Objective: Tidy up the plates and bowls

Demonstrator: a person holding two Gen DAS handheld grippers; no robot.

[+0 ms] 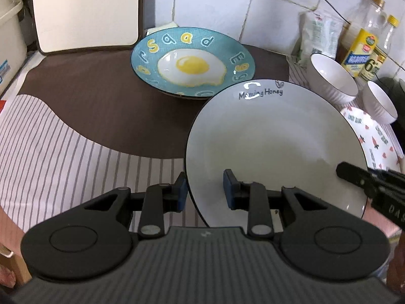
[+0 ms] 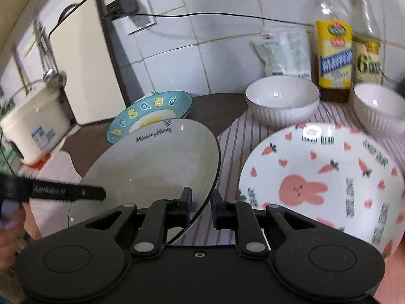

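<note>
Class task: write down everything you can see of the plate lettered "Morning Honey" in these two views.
The Morning Honey plate is round, glossy off-white, ceramic-looking, with a thin dark rim and black lettering near its far edge. It is empty and tilted, lifted off the striped cloth. The left gripper clamps one side of its rim, the right gripper the other. Behind it sits the blue egg plate.
</note>
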